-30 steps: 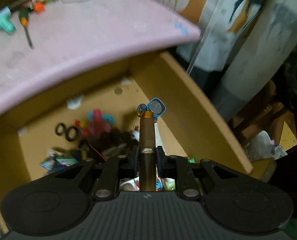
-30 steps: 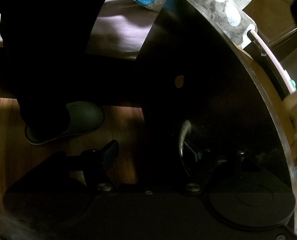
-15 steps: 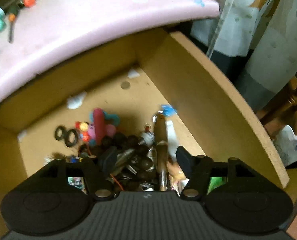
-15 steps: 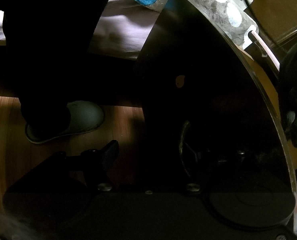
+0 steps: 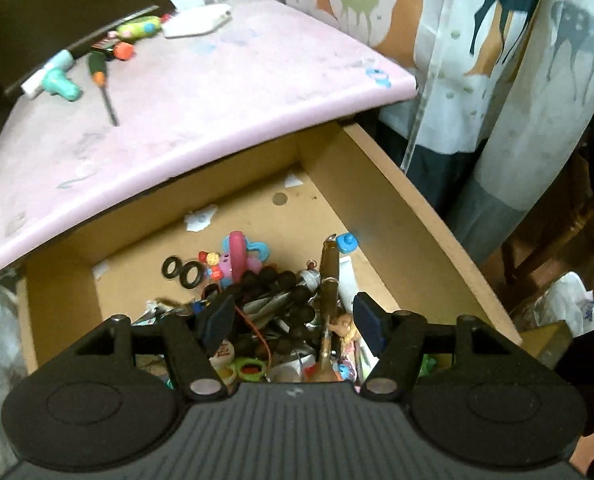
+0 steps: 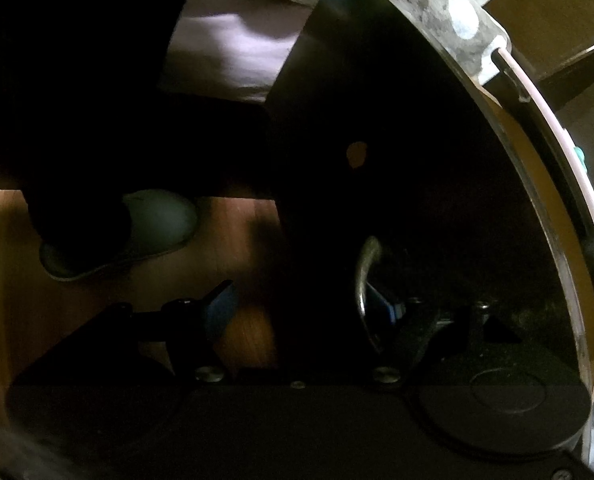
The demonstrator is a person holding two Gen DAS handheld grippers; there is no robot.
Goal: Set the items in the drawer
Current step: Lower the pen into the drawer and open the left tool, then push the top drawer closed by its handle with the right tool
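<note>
Left gripper (image 5: pixel 295 322), its black fingers spread apart and empty, hovers above the open brown fibreboard drawer (image 5: pixel 425 236) beneath a pink tabletop (image 5: pixel 201 92). A slim brown pen with a blue charm (image 5: pixel 331 276) lies among the jumble of small toys against the drawer's right wall. Right gripper (image 6: pixel 303 308), jaws apart, has one finger hooked behind the curved metal handle (image 6: pixel 363 284) on the dark drawer front (image 6: pixel 417 184).

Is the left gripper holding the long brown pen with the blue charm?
No, the left gripper is open, and the long brown pen with the blue charm lies on the pile inside the wooden drawer.
</note>
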